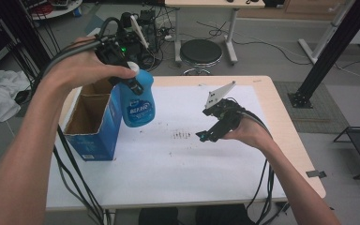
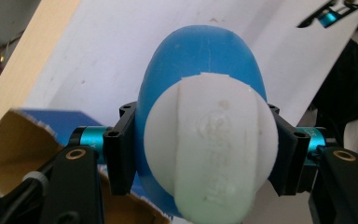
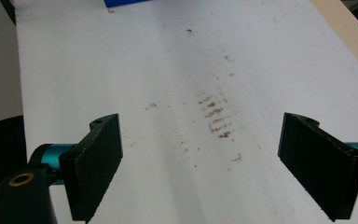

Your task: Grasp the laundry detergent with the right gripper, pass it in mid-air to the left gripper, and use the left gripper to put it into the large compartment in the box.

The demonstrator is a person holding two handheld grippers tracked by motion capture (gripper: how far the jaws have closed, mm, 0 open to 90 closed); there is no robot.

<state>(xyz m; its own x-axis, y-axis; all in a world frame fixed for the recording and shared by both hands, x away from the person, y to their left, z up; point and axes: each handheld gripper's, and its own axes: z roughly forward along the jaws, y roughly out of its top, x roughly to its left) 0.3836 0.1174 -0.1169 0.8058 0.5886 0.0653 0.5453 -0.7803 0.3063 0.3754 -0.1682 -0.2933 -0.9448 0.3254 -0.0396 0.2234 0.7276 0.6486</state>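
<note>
The bottle (image 1: 138,101) is bright blue with a white cap (image 2: 212,144) and white letters on its front. The box (image 1: 93,123) is blue outside and brown inside. The table (image 1: 283,122) is light tan, and the sheet (image 1: 168,164) on it is white with little dark smudges (image 3: 214,114). The right gripper (image 3: 200,168) has black jaws and shiny teal bits.

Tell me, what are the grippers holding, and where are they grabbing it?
The left gripper holds a blue bottle in the air, pinched at its white cap. The right gripper is open and holds nothing.
</note>
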